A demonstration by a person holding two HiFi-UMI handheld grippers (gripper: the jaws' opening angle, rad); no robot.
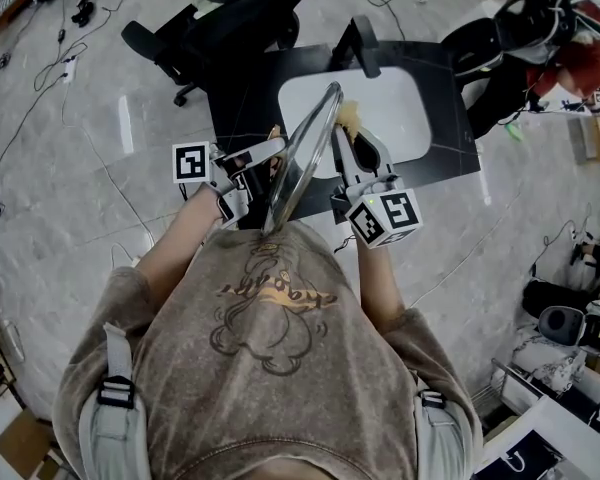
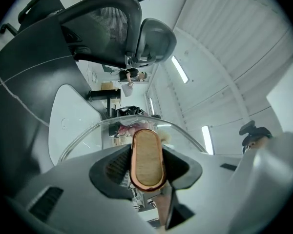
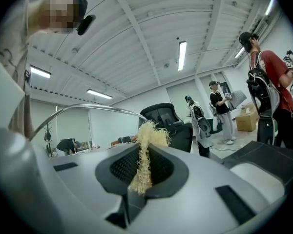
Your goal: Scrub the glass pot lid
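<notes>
The person's brown printed shirt (image 1: 270,368) fills the near ground, both forearms bent up in front of the chest. Just beyond it the glass pot lid (image 1: 305,158) stands on edge in the air over the near edge of the black tabletop (image 1: 240,88), short of the white basin (image 1: 395,108) set into it. I see the lid almost edge-on: its rim runs from near-left to far-right, so one face turns left and the other right.

The left tool (image 1: 268,158) comes in from the left, roughly level, and is clamped on the lid's copper-rimmed wooden handle (image 2: 147,159), which fills the gap between its jaws. The right tool (image 1: 358,148) points away from the person on the lid's right side, its jaws pinched on a pale, fibrous scrubber (image 1: 348,118) whose frayed end sticks out past them.

That scrubber sits just beside the far part of the rim, on the right-hand face. Whether it touches the glass I cannot tell. As I judge it, the right hand is the nearer one for scrubbing and need only press leftward onto that face, while the left hand steadies the handle.
</notes>
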